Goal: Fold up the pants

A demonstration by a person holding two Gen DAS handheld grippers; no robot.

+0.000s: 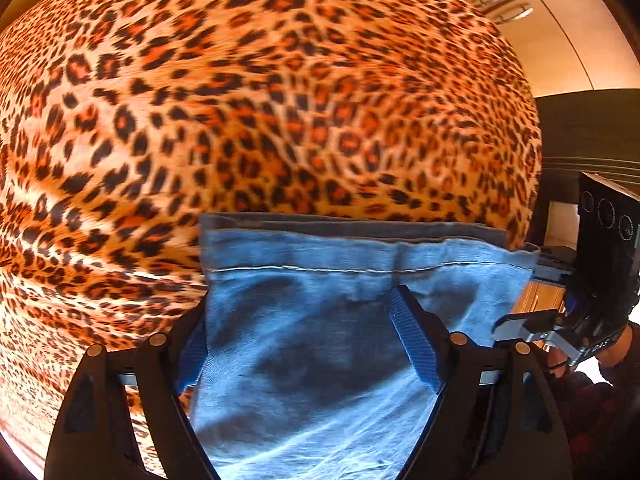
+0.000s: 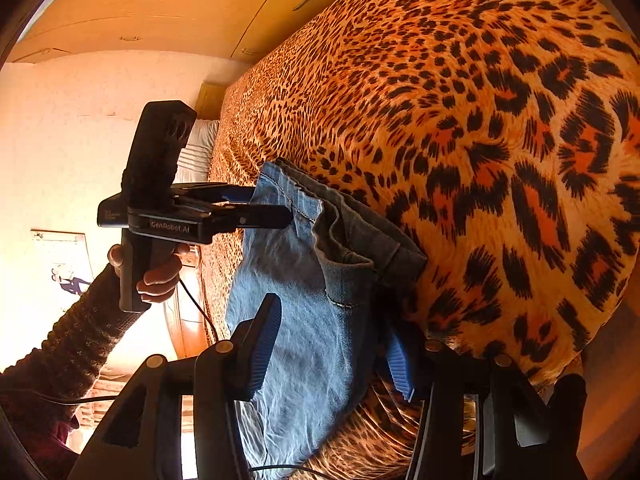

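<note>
Two cabinet handles (image 1: pixel 504 2) left-view only.

Left hand-held gripper (image 2: pixel 266 205): black pistol-grip body, white "GenRobot.AI" lettering, thin black cable trailing below. Fingers (image 2: pixel 262 344) black with ribbed blue pads, brass-coloured pivot pins. Left hand (image 2: pixel 154 276) bare-skinned, dark patterned knit sleeve (image 2: pixel 76 344).
</note>
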